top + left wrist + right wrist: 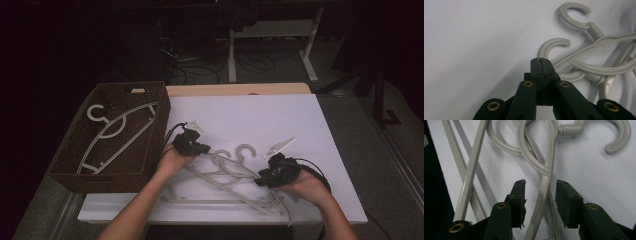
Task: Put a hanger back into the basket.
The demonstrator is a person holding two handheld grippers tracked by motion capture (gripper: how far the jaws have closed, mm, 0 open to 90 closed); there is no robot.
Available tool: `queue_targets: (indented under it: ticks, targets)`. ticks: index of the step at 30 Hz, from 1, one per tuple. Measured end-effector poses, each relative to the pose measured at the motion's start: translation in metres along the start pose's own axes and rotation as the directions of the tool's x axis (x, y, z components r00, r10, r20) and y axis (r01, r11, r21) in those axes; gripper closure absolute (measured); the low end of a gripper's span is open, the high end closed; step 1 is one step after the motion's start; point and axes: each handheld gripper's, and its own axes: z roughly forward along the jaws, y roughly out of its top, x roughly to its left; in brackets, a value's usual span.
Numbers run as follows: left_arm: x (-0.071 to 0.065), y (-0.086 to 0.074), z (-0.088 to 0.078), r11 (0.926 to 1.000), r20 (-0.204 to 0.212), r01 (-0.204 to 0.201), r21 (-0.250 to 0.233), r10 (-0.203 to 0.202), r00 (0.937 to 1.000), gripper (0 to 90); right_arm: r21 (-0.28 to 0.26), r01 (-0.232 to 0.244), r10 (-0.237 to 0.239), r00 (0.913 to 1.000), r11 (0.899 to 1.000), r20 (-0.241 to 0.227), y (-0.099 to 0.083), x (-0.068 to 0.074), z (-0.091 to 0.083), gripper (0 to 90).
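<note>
Both tools work over a heap of grey hangers (227,172) on the white table (280,120): from above, the left gripper (196,148) sits at the heap's left end, the right gripper (264,179) at its right, and a brown basket (80,165) holding another hanger (112,132) stands to the left. Along the left gripper (541,62), the jaws are clenched tight with nothing between them, just beside a hook (554,45). Along the right gripper (540,195), the jaws stand apart around a hanger arm (544,192), not pressing it.
</note>
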Motion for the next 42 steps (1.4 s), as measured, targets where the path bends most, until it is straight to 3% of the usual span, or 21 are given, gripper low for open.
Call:
queue_targets:
  ticks: [3, 5, 7, 10, 16, 21, 26, 32, 33, 35, 36, 38, 42]
  targets:
    - [0.001, 0.000, -0.001, 0.9999, -0.004, -0.005, 0.009, 0.005, 1.0000, 90.0, 0.015, -0.001, 0.001, 0.9999, 1.000, 0.017, -0.001, 0.000, 0.001, 61.4]
    - [0.000, 0.000, -0.001, 0.9998, -0.041, -0.020, -0.005, 0.020, 0.9990, 90.0, 0.015, -0.006, 0.006, 0.9997, 1.000, 0.023, -0.001, -0.001, 0.001, 62.4]
    - [0.001, 0.001, -0.001, 0.9998, -0.047, -0.020, -0.008, 0.019, 0.9987, 90.0, 0.012, -0.007, 0.007, 0.9997, 1.000, 0.023, -0.001, -0.002, 0.000, 62.9]
    - [0.003, 0.001, 0.004, 0.9994, -0.072, -0.022, 0.027, 0.024, 0.9971, 90.0, 0.012, -0.008, 0.008, 0.9997, 1.000, 0.025, -0.002, -0.002, -0.001, 63.4]
    - [0.001, 0.000, 0.005, 0.9962, -0.045, -0.011, 0.086, 0.015, 0.9989, 90.0, 0.011, -0.005, 0.004, 0.9990, 1.000, 0.044, -0.002, -0.005, -0.002, 63.4]
    - [-0.007, -0.005, -0.003, 0.9927, 0.002, -0.010, 0.120, 0.010, 0.9999, 90.0, 0.004, -0.020, 0.019, 0.9956, 1.000, 0.092, -0.004, -0.011, -0.004, 62.9]
    - [-0.010, -0.007, -0.007, 0.9925, 0.014, -0.008, 0.122, 0.007, 0.9999, 90.0, -0.001, -0.018, 0.018, 0.9971, 1.000, 0.073, -0.004, -0.013, -0.004, 61.3]
    - [-0.017, -0.010, -0.010, 0.9911, 0.102, -0.033, 0.128, 0.020, 0.9945, 90.0, -0.003, 0.000, 0.000, 0.9998, 1.000, 0.021, 0.000, -0.011, -0.001, 64.9]
    - [-0.018, -0.010, -0.011, 0.9915, 0.095, -0.043, 0.123, 0.031, 0.9950, 89.9, -0.002, 0.002, -0.002, 0.9999, 1.000, 0.014, 0.001, -0.010, 0.000, 66.0]
    - [-0.017, -0.010, -0.014, 0.9941, 0.097, -0.039, 0.102, 0.029, 0.9948, 81.2, -0.004, 0.009, -0.009, 0.9999, 1.000, 0.012, 0.001, -0.009, 0.000, 67.5]
    - [-0.016, -0.009, -0.016, 0.9962, 0.123, -0.023, 0.084, 0.013, 0.9923, 78.4, -0.003, 0.010, -0.009, 0.9999, 1.000, 0.011, 0.001, -0.009, 0.000, 68.3]
    - [-0.018, -0.008, -0.017, 0.9971, 0.152, -0.032, 0.068, 0.022, 0.9881, 70.9, -0.005, 0.013, -0.013, 0.9999, 1.000, 0.009, 0.000, -0.008, 0.000, 69.7]
    - [-0.026, -0.009, -0.010, 0.9867, 0.173, -0.112, 0.118, 0.091, 0.9806, 64.8, -0.002, 0.017, -0.017, 0.9998, 1.000, 0.012, 0.000, -0.008, 0.001, 70.0]
